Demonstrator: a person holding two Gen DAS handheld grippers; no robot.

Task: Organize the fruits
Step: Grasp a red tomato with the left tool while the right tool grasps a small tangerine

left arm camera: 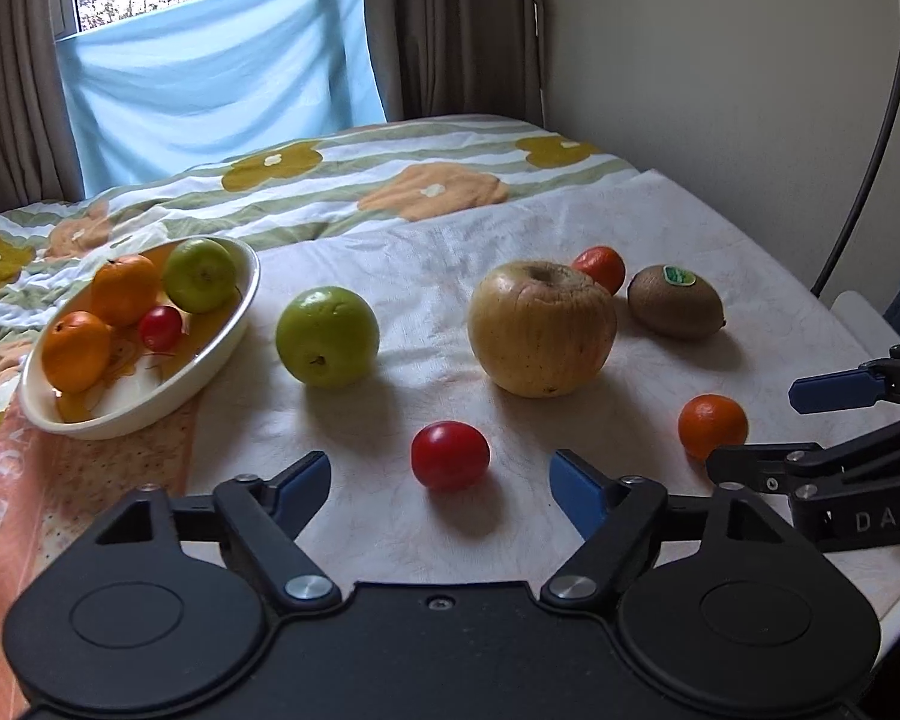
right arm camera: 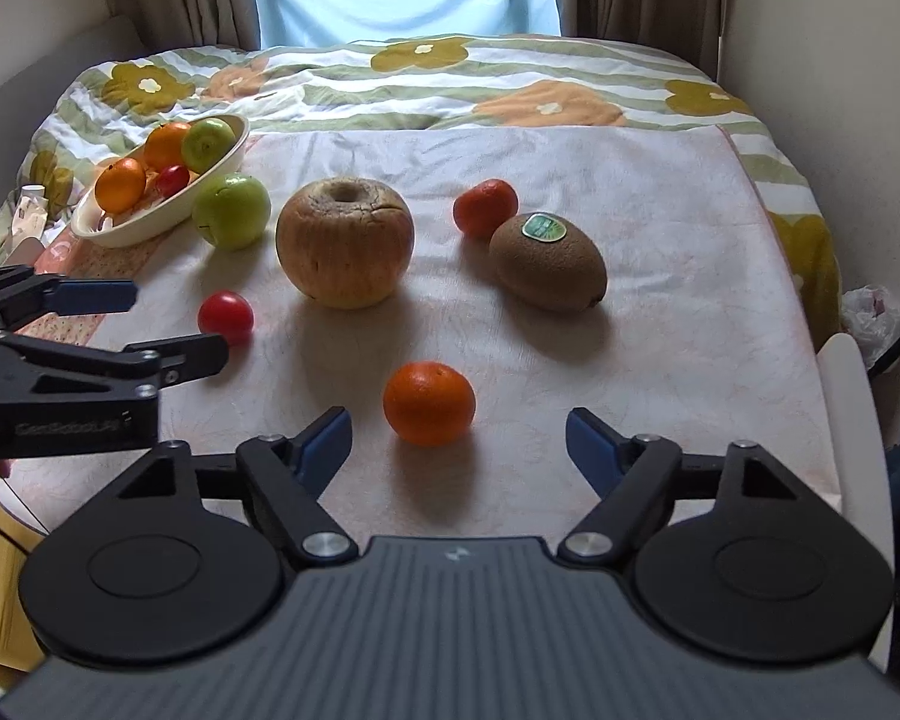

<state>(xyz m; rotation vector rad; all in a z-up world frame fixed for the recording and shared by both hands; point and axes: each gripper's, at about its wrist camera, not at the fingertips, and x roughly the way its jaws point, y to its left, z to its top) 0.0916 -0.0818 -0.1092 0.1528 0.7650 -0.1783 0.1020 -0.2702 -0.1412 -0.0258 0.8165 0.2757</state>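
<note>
In front of you, on the pale cloth, sit a wrinkled yellow-brown apple (right arm camera: 345, 243), a round green apple (right arm camera: 231, 210) just beside the oval cream dish (right arm camera: 150, 225), a brown kiwi with a green sticker (right arm camera: 547, 261), a small tangerine (right arm camera: 485, 207) touching it behind, a nearer orange tangerine (right arm camera: 429, 402) and a small red tomato (right arm camera: 225, 317). The dish holds two tangerines, one green apple, one red tomato.
</note>
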